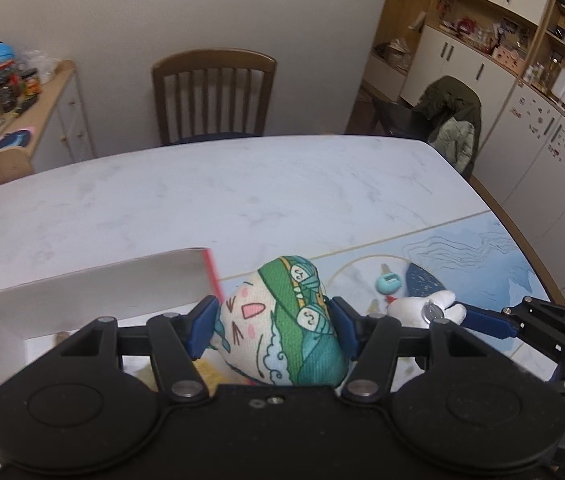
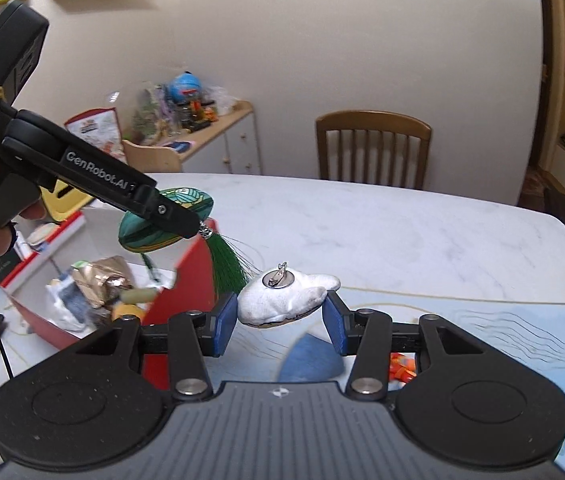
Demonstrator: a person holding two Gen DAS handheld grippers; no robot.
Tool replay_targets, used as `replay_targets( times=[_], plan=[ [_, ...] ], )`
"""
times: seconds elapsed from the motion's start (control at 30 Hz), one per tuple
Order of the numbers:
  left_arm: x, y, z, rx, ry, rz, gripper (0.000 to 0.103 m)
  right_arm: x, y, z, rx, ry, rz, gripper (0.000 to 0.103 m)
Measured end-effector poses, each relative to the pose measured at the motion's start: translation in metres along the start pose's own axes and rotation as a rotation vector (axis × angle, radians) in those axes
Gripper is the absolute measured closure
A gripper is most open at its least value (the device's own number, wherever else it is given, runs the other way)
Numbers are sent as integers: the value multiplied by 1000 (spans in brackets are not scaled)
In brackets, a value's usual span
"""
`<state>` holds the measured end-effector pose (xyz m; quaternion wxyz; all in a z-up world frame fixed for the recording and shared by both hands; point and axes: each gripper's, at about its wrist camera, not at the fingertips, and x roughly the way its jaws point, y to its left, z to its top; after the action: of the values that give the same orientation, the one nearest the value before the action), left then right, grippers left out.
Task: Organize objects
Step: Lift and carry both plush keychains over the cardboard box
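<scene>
Two grippers loaded | left gripper (image 1: 274, 322) jaws clamped on plush charm (image 1: 282, 320) above red-edged box (image 2: 186, 280) | right gripper (image 2: 280, 320) jaws pinching white plush brooch (image 2: 286, 296), seemingly off counter (image 1: 202, 200) | advice: centre over box, lower, then release.

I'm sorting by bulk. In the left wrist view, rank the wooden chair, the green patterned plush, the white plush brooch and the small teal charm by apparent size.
1. Wooden chair
2. Green patterned plush, enlarged by nearness
3. White plush brooch
4. Teal charm
</scene>
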<state>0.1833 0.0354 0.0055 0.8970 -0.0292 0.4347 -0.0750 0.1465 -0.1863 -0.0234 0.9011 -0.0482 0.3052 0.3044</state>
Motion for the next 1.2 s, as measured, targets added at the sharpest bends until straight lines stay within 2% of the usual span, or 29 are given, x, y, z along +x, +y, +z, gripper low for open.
replay_targets(
  times=[0.3,0.63,0.87,1.2],
  plan=[
    [-24,52,-10,-58,-27,87,44,11,44,18,-47,2,77,57],
    [-35,99,-23,-99,-41,184,44,44,99,29,-111,35,143,57],
    [-33,132,-33,-150,-43,250,44,73,122,31,-120,78,151,57],
    [-15,169,-53,-220,10,299,44,116,149,24,-151,150,156,57]
  ],
)
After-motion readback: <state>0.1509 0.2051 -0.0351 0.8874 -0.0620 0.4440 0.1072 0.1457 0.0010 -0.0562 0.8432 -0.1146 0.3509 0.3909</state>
